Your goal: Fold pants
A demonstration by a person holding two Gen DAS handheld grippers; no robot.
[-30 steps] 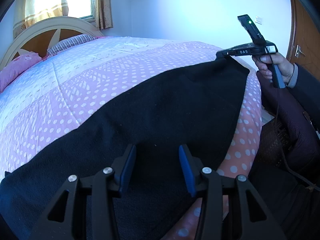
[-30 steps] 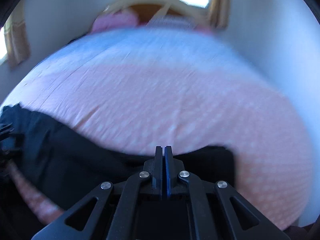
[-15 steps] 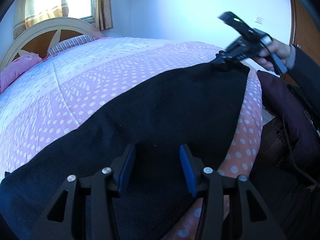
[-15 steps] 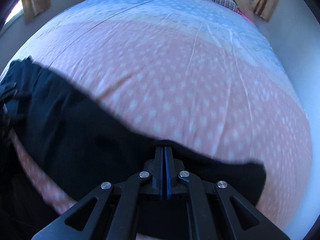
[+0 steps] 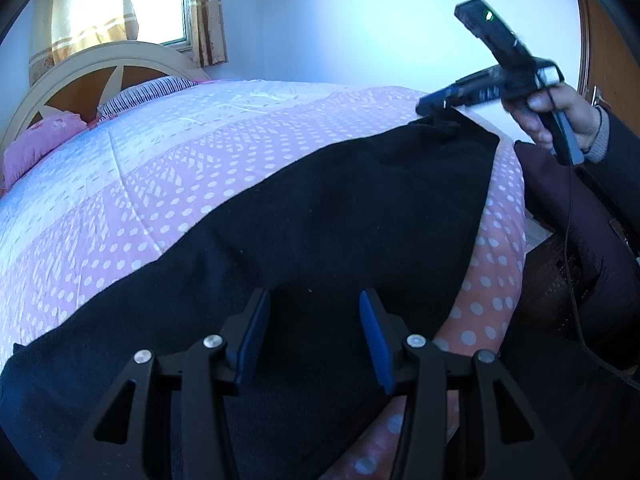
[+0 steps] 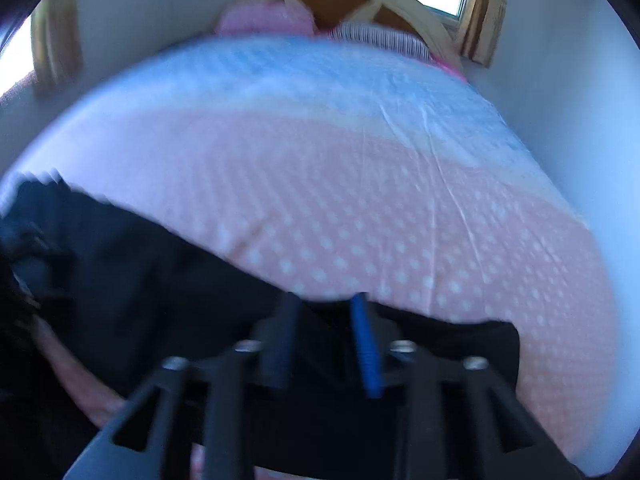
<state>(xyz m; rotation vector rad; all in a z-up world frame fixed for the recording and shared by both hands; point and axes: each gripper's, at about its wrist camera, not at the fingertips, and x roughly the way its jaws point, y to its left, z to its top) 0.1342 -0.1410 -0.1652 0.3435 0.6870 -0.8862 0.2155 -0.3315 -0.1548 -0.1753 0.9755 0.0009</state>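
Black pants (image 5: 320,216) are lying flat along the near edge of the bed (image 5: 168,168). The left gripper (image 5: 314,320) hovers over them with jaws spread wide, and the right gripper (image 6: 324,320) sits at the far end, jaws apart too, nothing pinched.

Polka-dot bed (image 5: 168,184), black pants (image 5: 320,240) spread across

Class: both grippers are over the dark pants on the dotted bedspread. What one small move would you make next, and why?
Probably lower the left gripper and close it on the pants. Its jaws stand open just above the cloth, holding nothing. The right gripper is also open at the far end, so neither end is held, and the pants lie flat along the bedspread, not yet folded.
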